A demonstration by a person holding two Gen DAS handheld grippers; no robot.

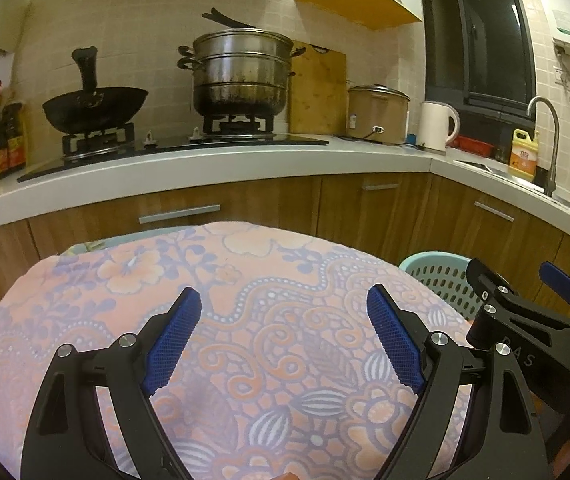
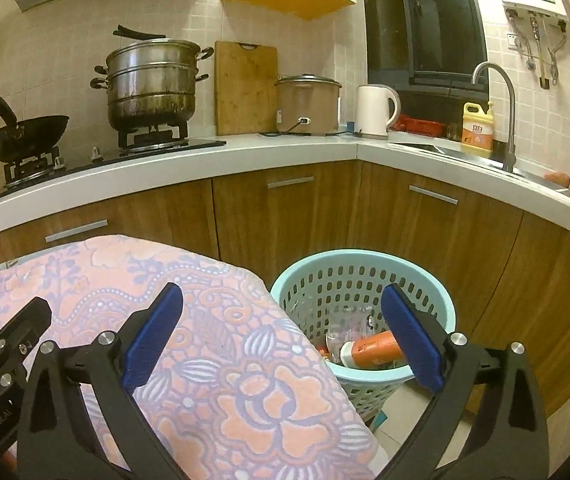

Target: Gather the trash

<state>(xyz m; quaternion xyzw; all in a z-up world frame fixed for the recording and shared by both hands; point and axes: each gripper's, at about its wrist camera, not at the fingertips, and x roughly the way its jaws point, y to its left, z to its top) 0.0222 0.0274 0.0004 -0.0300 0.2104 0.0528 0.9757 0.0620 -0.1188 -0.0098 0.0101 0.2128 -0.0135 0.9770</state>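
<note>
A: Basket (image 2: 365, 280) first, what is it like?

B: Round, pale turquoise plastic, its wall pierced with rows of small oval holes. It stands on the floor just beside a surface draped in a cloth (image 2: 205, 360), in front of the wood-grain cabinets (image 2: 285, 220).

A: And the trash?

B: Inside it. An orange tube (image 2: 369, 350) with a white cap end lies on its side near the bottom, next to a clear, crinkled plastic bottle (image 2: 345, 326). Smaller scraps sit beneath; I cannot make them out.

A: Cloth?

B: Soft, towel-like weave, pink with raised peach flowers and lilac scrolls and dotted lines. Nothing lies on the part that shows.

A: The right gripper (image 2: 283, 338)?

B: Black, angular arms with flat ribbed blue pads (image 2: 153, 340). Its jaws stand wide apart with nothing between them; one finger hangs over the cloth's edge, the other over the basket's rim.

A: The left gripper (image 1: 283, 340)?

B: Same build, jaws also spread wide and empty, above the middle of the cloth. From its camera the right gripper shows at the right edge, with the basket (image 1: 445, 280) behind it.

A: Behind all that?

B: Smooth white counter (image 1: 245, 160), a tarnished stacked steel steamer (image 1: 241, 76) and a black wok (image 1: 95, 108) on the burners.
</note>
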